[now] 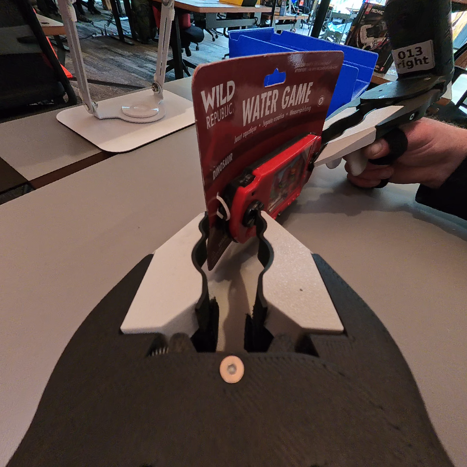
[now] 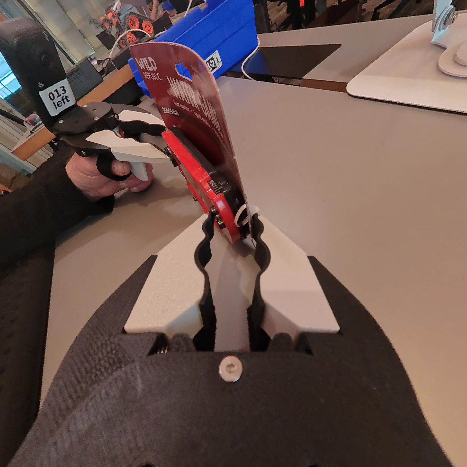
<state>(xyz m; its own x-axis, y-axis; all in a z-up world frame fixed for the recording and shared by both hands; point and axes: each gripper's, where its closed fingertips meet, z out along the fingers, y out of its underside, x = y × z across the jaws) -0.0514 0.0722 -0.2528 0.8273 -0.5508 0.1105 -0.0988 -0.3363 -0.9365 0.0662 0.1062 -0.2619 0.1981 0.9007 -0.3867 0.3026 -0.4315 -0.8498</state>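
A red handheld water-game toy [image 1: 278,182] is tied with white zip ties to a dark red backing card [image 1: 265,101]. The card stands upright over the grey table [image 1: 101,214]. My left gripper [image 1: 232,219] is shut on the near end of the toy and card. My right gripper [image 1: 318,151] comes in from the right and is shut on the far end. In the right wrist view, my right gripper [image 2: 232,222] clamps the toy [image 2: 199,171] and card [image 2: 192,96]. My left gripper [image 2: 164,144] grips the opposite end. A hand [image 2: 96,177] holds it.
A blue bin [image 1: 303,43] stands behind the card, and shows in the right wrist view [image 2: 209,32]. A white lamp base [image 1: 121,121] sits on the adjoining table at the back left. A black flat pad [image 2: 290,58] lies beside the bin. Chairs and desks stand beyond.
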